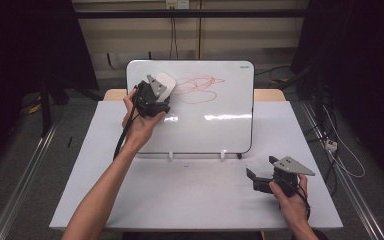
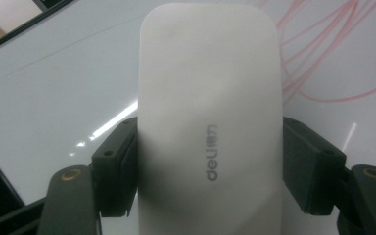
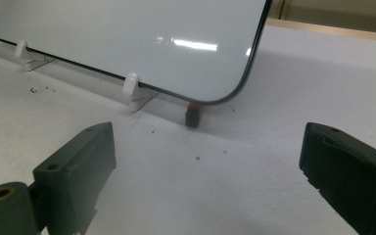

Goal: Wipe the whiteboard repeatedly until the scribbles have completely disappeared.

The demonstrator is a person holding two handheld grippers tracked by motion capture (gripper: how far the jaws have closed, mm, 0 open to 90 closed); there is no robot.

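The left gripper (image 1: 156, 95) is clamped on a white, rounded-oblong plastic whiteboard eraser (image 1: 164, 85), its two black jaws pressing the eraser's long sides, as the left gripper view shows, where the grey "deli" lettering runs along the eraser's (image 2: 208, 122) face. In the high view the eraser is held against the upper left part of a glossy white rectangular whiteboard with a thin dark rim (image 1: 220, 130), which stands tilted on small white clips on the pale table (image 1: 190, 200). A loose red marker scribble (image 1: 197, 89) lies on the board just at 3 o'clock of the eraser.

The right gripper (image 1: 259, 179) rests low over the table at about 5 o'clock of the board, its jaws wide apart with nothing between them. In the right gripper view, a small red-and-black object (image 3: 194, 113) sits under the board's near corner, at 12 o'clock between those jaws.
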